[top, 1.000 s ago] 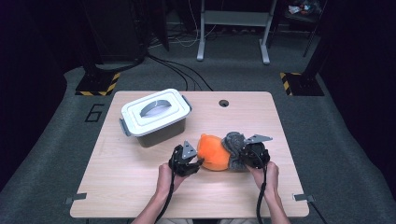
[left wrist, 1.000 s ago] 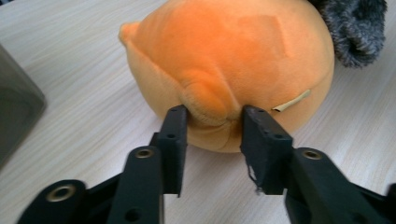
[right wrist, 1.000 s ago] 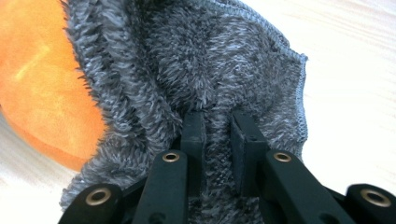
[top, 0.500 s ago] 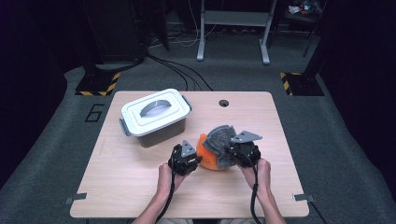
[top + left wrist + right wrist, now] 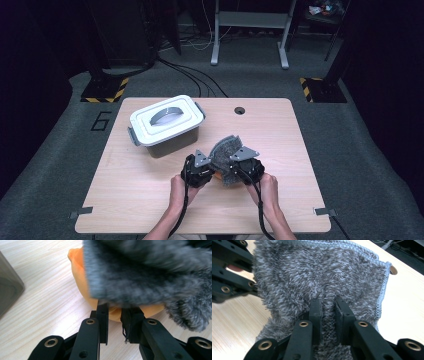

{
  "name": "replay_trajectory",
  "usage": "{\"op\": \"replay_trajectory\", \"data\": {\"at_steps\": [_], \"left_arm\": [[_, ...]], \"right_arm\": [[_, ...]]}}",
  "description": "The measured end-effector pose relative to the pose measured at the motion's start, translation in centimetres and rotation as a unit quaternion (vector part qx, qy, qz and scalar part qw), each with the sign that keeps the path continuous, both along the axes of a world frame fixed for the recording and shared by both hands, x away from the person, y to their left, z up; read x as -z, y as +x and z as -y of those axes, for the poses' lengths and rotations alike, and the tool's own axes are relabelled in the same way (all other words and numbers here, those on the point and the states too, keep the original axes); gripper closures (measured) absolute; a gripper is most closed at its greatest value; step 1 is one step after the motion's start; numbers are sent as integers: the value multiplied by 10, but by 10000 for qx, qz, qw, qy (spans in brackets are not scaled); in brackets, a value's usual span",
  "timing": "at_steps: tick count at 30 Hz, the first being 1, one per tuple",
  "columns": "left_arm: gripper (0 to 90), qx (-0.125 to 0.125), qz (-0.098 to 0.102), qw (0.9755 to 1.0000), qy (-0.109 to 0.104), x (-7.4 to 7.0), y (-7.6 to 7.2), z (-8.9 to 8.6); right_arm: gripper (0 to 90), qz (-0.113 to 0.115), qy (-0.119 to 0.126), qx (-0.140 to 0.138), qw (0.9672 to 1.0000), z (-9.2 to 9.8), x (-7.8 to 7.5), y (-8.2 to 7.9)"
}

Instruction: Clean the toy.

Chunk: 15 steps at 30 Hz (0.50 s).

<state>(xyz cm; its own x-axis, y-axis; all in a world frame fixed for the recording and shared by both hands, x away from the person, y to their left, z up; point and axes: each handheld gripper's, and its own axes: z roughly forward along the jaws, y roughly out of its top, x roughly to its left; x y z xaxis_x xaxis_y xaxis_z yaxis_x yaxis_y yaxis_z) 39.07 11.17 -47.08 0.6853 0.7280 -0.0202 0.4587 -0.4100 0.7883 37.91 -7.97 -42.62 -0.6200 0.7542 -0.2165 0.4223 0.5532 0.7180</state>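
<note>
Dark room around us, pale wood bench (image 5: 150,200) underneath. Our left gripper (image 5: 115,315) has just been closing and now pinches the orange cloth (image 5: 80,277) right at its tips. Our right gripper (image 5: 328,307) is clamped narrow on the fuzzy grey cloth (image 5: 324,272), which drapes over the orange one just ahead of both. White lidded box (image 5: 167,125) sits beyond our left gripper.
</note>
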Motion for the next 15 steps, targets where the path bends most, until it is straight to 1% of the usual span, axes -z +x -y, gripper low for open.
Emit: {"op": "replay_trajectory", "data": {"at_steps": [1,2,3,4,5,7,8,11,12,13,15], "left_arm": [[763,-2,-1,10000,-4,0,0,0],[763,20,-3,10000,37,0,0,0],[763,3,-13,10000,-11,0,0,0],[763,2,-18,10000,7,0,0,0],[763,5,-24,10000,6,0,0,-1],[762,12,-29,10000,17,0,0,-1],[762,8,-31,10000,15,0,0,-1],[762,19,-26,10000,24,1,0,-2],[761,24,-26,10000,25,1,0,-2],[761,26,-24,10000,14,1,0,-2],[761,20,-30,10000,17,2,0,-2]], "right_arm": [[771,-13,-11,9,10000,3,0,-1],[771,7,-21,17,10000,5,1,-1],[771,16,-33,36,10000,8,1,-2],[770,4,-11,101,9999,11,2,-3],[770,-11,-22,91,10000,15,2,-3],[770,-38,-29,162,9999,22,3,-4],[770,2,15,244,9997,26,5,-4],[770,-99,90,429,9990,40,9,-4],[770,-146,112,535,9984,46,12,-4],[770,-151,127,592,9980,50,14,-3],[770,-260,132,727,9969,59,19,-2]]}}
